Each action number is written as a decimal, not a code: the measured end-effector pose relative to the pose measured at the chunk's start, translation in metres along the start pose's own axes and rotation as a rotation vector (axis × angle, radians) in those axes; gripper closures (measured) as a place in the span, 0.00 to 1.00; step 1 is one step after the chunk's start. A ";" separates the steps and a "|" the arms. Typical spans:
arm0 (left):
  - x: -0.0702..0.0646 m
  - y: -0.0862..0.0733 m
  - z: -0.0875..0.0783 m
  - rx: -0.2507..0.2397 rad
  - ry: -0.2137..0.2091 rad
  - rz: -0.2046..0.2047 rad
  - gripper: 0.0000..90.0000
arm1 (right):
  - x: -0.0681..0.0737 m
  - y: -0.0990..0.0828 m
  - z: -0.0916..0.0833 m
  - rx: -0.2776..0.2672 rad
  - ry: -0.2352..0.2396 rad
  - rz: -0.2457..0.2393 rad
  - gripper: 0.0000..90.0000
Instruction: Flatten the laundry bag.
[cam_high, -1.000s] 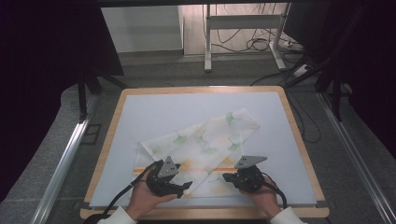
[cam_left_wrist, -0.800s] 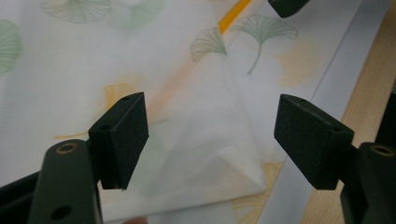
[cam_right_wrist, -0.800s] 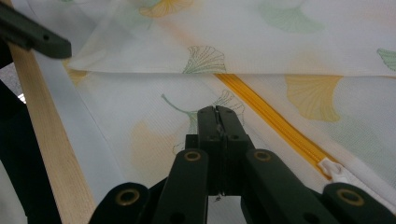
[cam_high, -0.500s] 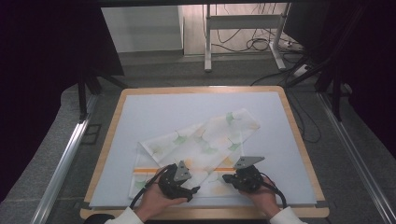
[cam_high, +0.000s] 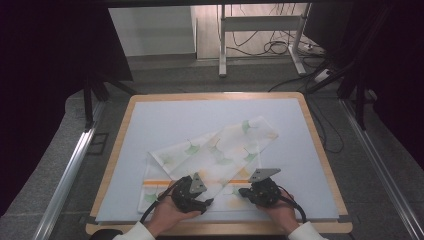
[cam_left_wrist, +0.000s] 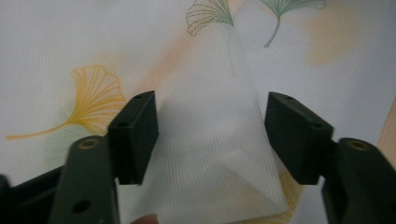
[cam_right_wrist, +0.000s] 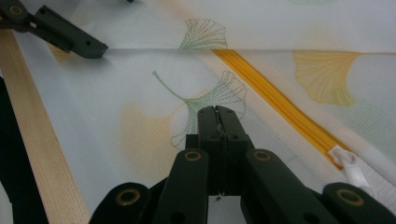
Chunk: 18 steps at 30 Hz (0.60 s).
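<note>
A white mesh cloth pouch (cam_high: 220, 150) printed with ginkgo leaves lies folded across the pale blue mat (cam_high: 165, 120). An orange zipper (cam_high: 160, 182) runs along its near part, and the zipper (cam_right_wrist: 275, 105) ends in a white pull (cam_right_wrist: 352, 168). My left gripper (cam_high: 202, 200) is at the cloth's near edge. In the left gripper view it (cam_left_wrist: 210, 135) stands open, with a folded corner of the cloth (cam_left_wrist: 219, 154) lying between the jaws. My right gripper (cam_high: 245, 192) is shut, its tips (cam_right_wrist: 217, 114) down on the cloth (cam_right_wrist: 140, 93). I cannot tell whether any cloth is pinched.
The mat sits on a table with a wooden rim (cam_high: 320, 145); the rim's near strip (cam_right_wrist: 32, 140) runs close beside both grippers. A jaw of the left gripper (cam_right_wrist: 70, 39) shows in the right gripper view. Desk legs and cables (cam_high: 280, 47) stand on the floor beyond.
The left hand and its gripper have shifted a little right and toward the near edge over the cloth. The right gripper has stayed where it was.
</note>
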<state>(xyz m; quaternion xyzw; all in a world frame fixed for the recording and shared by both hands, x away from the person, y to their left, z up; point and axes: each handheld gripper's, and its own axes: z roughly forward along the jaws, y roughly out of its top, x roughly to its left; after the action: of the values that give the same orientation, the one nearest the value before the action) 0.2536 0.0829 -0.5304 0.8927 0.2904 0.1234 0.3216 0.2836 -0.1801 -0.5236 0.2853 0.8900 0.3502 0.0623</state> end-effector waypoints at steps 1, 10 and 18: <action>0.002 0.000 0.000 -0.001 -0.001 -0.012 0.46 | 0.000 0.000 0.000 -0.001 0.001 0.000 0.99; 0.007 -0.001 -0.002 -0.002 -0.031 -0.032 0.73 | -0.002 0.000 0.000 -0.001 0.010 0.006 0.99; 0.011 -0.001 -0.002 0.004 -0.032 -0.037 0.93 | -0.002 -0.001 0.000 -0.002 0.015 0.016 0.99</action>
<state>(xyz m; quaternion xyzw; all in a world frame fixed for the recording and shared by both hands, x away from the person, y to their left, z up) 0.2609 0.0911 -0.5292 0.8896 0.3021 0.1026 0.3267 0.2848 -0.1818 -0.5244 0.2894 0.8878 0.3539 0.0531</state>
